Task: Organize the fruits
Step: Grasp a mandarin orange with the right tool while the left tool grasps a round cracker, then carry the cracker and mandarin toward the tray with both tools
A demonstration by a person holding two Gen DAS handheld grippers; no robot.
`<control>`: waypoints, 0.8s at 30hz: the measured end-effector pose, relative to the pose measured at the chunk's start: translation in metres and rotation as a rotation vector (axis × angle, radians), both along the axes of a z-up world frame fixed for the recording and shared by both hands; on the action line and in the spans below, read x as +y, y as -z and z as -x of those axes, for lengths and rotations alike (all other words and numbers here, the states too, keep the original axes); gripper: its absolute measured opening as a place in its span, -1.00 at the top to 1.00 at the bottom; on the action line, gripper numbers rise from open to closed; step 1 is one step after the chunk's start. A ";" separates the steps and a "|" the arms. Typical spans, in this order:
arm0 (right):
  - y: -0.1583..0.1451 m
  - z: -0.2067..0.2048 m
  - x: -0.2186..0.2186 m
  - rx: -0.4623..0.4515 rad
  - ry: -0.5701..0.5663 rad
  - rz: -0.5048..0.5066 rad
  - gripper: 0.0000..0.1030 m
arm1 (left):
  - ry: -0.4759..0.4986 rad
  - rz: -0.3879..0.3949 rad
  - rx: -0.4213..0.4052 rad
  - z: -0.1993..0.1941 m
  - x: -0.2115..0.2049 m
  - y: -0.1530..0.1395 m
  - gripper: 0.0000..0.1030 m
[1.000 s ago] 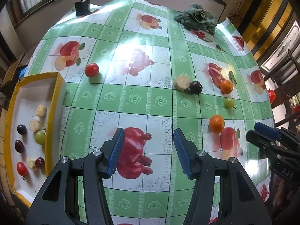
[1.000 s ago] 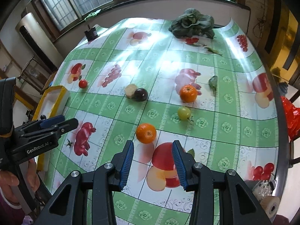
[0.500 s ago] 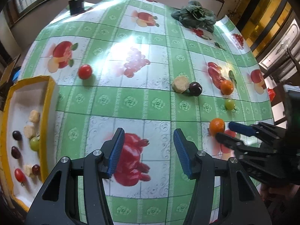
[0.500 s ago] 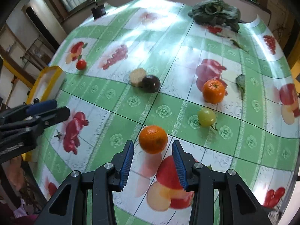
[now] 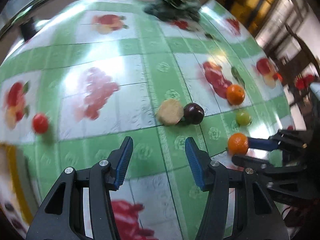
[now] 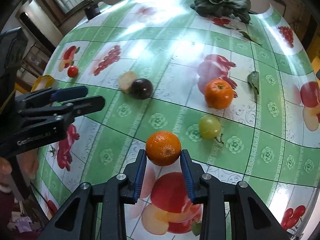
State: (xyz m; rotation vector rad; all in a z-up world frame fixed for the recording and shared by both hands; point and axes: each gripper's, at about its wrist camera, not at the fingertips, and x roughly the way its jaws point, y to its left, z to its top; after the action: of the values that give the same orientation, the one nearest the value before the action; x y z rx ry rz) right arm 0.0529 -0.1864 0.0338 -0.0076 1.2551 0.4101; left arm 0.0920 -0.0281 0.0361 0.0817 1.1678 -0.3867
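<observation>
A near orange (image 6: 163,148) rests on the fruit-print tablecloth (image 6: 160,64) between the blue pads of my right gripper (image 6: 163,157). The jaws are closing and the pads meet its two sides. From the left wrist view the same orange (image 5: 238,143) sits at the tips of the right gripper (image 5: 241,150). My left gripper (image 5: 158,154) hangs open and empty over the cloth, just short of a beige slice (image 5: 170,115) and a dark plum (image 5: 193,113). A second orange (image 6: 219,94), a green fruit (image 6: 209,127) and a small red tomato (image 6: 72,71) lie loose.
A yellow tray (image 5: 14,172) with several fruits is at the left edge, blurred. Leafy greens (image 6: 222,0) lie at the far side and a single leaf (image 6: 253,82) to the right. My left gripper (image 6: 90,98) reaches in from the left of the right wrist view.
My right gripper has come down around the near orange and its jaws have narrowed onto it. The left gripper has swung right and lower, toward the slice and plum.
</observation>
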 end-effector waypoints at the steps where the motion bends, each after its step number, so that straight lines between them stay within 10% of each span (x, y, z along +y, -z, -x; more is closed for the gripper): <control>1: 0.000 -0.001 -0.002 0.001 0.005 -0.010 0.34 | 0.026 -0.007 0.006 -0.004 -0.002 0.004 -0.05; 12: -0.004 -0.009 -0.008 -0.004 0.003 -0.021 0.34 | 0.151 -0.002 -0.014 -0.039 -0.009 0.014 -0.08; 16: -0.007 -0.010 -0.007 -0.010 -0.005 -0.026 0.34 | 0.157 -0.037 -0.044 -0.032 -0.005 0.015 0.46; 24: -0.014 -0.005 -0.003 -0.018 -0.015 -0.038 0.35 | 0.103 -0.024 -0.038 -0.019 0.008 0.014 0.47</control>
State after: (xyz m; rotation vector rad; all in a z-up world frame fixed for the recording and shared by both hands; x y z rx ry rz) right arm 0.0577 -0.1895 0.0479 0.0111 1.2297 0.4462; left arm 0.1110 -0.0198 0.0223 0.1699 1.1341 -0.4602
